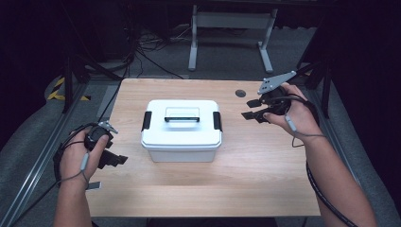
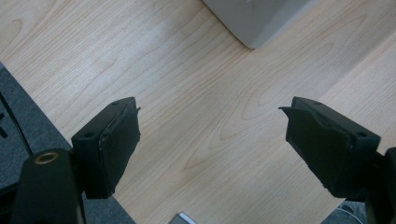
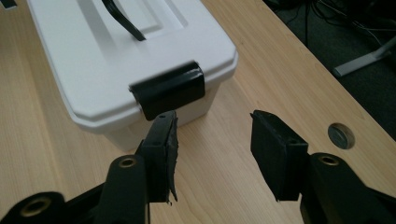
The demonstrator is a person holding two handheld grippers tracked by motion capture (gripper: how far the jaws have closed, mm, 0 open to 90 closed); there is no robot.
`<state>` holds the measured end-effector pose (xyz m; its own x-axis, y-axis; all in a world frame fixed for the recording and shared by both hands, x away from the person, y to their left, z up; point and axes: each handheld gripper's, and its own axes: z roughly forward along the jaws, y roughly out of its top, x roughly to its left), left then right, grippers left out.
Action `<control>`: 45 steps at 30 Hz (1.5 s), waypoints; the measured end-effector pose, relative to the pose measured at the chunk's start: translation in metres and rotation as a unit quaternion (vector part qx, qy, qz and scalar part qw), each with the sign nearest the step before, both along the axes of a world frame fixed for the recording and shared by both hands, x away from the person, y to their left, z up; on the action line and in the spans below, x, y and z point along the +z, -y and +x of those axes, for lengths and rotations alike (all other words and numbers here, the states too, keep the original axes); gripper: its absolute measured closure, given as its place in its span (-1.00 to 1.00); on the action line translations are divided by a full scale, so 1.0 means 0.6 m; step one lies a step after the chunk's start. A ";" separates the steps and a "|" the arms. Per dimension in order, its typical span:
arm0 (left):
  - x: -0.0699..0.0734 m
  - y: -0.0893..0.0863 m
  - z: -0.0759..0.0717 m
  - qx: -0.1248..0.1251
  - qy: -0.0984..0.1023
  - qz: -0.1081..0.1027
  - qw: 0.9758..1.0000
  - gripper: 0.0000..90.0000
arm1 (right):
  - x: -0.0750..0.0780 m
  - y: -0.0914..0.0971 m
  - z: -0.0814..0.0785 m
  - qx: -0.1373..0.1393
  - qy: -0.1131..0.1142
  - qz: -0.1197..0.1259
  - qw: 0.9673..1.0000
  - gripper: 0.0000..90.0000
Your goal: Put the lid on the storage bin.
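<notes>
High view: white lidded box (image 1: 181,130) squarely on the wooden table (image 1: 265,175), black carry handle (image 1: 181,117) lying flat on the lid, black latch (image 1: 146,120) on the box's left end and black latch (image 1: 217,121) on its right end, both down against the walls. Left gripper (image 1: 116,160) off the box's left end, near its front corner but apart from it, low over the table's left edge, jaws aimed toward the box. Right gripper (image 1: 251,109) off the box's right end, toward the rear, clear of the latch, jaws pointing at the box with a gap between them, grey three-cornered plate on top. Round cable port (image 1: 240,93) behind the box, to its right. Left gripper view: left gripper (image 2: 212,140) spread wide, nothing but bare wood between the jaws; one lower corner of the box (image 2: 261,21) at the top, well beyond the jaw tips. Right gripper view: right gripper (image 3: 215,140) parted, pinching nothing, bare tabletop in the gap; right-end latch (image 3: 169,89) just above and beyond the left jaw tip, contact not discernible from this angle; box lid (image 3: 93,60) stretching away behind it, part of the carry handle (image 3: 122,18) on top; cable port (image 3: 341,136) on the table to the right of the box.
</notes>
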<state>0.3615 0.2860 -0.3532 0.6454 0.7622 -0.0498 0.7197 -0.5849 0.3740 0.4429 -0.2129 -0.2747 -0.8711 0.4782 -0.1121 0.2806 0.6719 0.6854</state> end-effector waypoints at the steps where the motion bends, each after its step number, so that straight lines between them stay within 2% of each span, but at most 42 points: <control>1: 0.000 -0.001 -0.001 0.001 0.001 0.000 1.000 -0.60 | -0.001 0.007 0.000 -0.005 -0.002 -0.001 1.000 0.15; 10: -0.011 -0.004 -0.007 0.009 0.003 0.002 1.000 -0.56 | -0.025 0.049 0.000 -0.030 0.001 -0.005 1.000 0.01; 13: -0.014 -0.005 -0.009 0.009 0.001 0.004 1.000 -0.56 | -0.045 0.066 0.001 -0.039 -0.004 0.006 0.999 -0.03; 17: -0.019 -0.006 -0.009 0.009 -0.002 0.006 1.000 -0.56 | -0.083 0.081 0.001 -0.040 -0.019 0.015 0.999 -0.03; 23: -0.025 -0.004 -0.005 0.007 -0.008 0.011 1.000 -0.56 | -0.127 0.097 -0.001 -0.056 -0.028 0.009 0.998 -0.04; 28: -0.031 -0.001 0.000 0.005 -0.012 0.014 1.000 -0.56 | -0.158 0.110 0.001 -0.072 -0.036 0.010 0.997 -0.03; 33: -0.037 0.004 0.004 0.009 -0.010 0.019 1.000 -0.55 | -0.177 0.119 0.010 -0.088 -0.041 0.031 0.995 -0.03; 35: -0.039 0.008 0.006 0.006 -0.012 0.021 1.000 -0.55 | -0.184 0.120 0.014 -0.091 -0.043 0.017 0.995 -0.03; 45: -0.049 0.012 0.013 0.001 -0.016 0.024 1.000 -0.56 | -0.230 0.108 0.018 -0.095 -0.076 -0.007 0.993 -0.05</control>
<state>0.3691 0.2787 -0.3824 0.6425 0.7656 -0.0339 0.7324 -0.6003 0.3213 0.4534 -0.2777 -0.4128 -0.7723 0.6352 0.0056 0.5032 0.6063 0.6158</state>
